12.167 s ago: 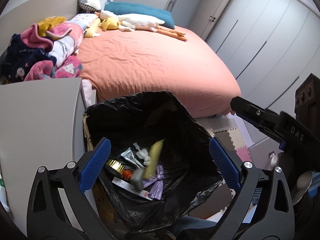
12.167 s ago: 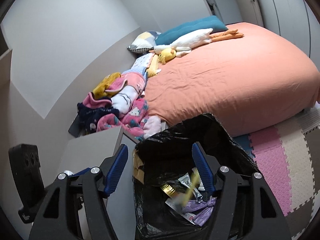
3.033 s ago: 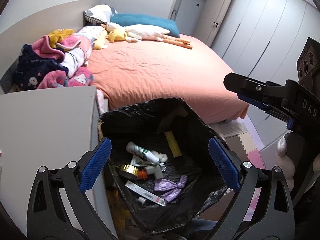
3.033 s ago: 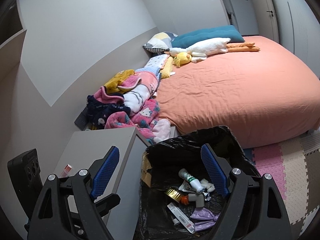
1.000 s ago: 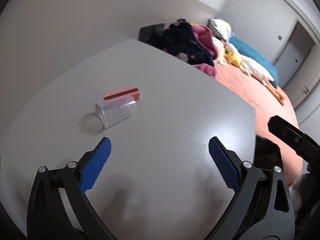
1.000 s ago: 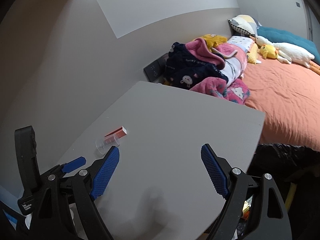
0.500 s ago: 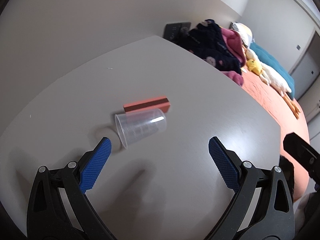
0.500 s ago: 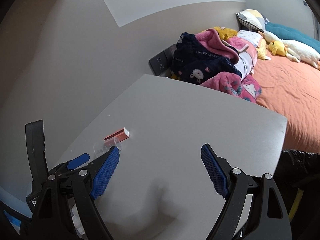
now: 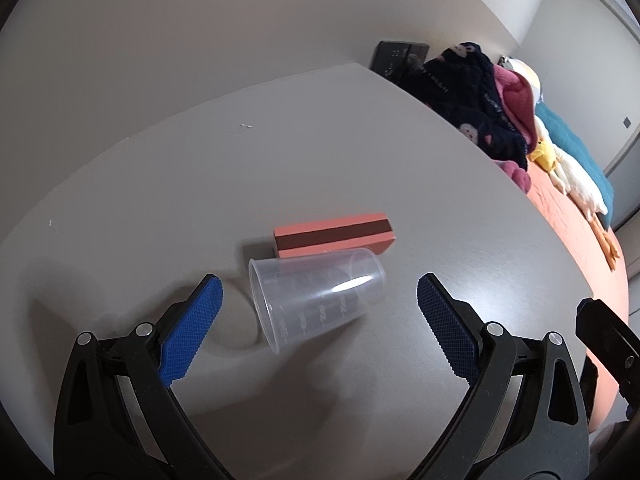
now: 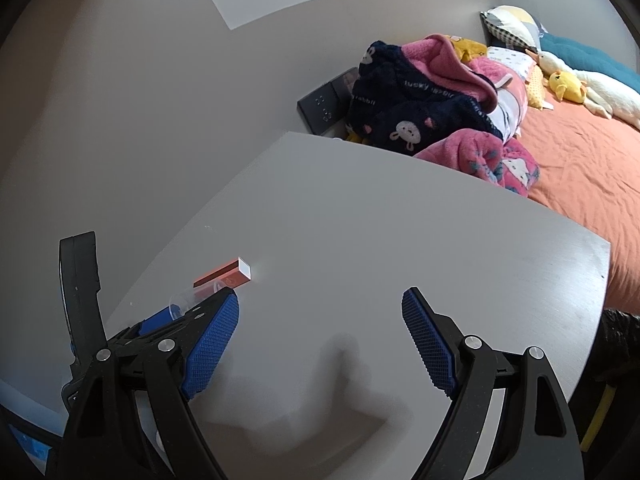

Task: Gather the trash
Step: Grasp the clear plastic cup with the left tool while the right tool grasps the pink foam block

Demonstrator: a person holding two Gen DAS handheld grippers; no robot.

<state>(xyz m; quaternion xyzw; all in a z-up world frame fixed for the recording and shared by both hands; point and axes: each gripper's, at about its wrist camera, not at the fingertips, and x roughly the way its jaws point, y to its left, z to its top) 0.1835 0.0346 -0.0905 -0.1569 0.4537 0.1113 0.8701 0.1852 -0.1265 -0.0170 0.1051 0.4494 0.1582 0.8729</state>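
A clear plastic measuring cup lies on its side on the grey table, touching a small salmon-and-brown box behind it. My left gripper is open, its blue pads on either side of the cup, close above the table. My right gripper is open and empty over the table's middle. In the right wrist view the box shows beside the left gripper's arm, and the cup is mostly hidden behind it. The black trash bag shows at the table's right edge.
A pile of pink and navy clothes lies past the table's far edge, beside the orange bed with plush toys. A dark socket panel is on the wall. The table ends at the right.
My left gripper has moved forward and down toward the cup, which now lies between its pads. My right gripper has shifted slightly closer over the table.
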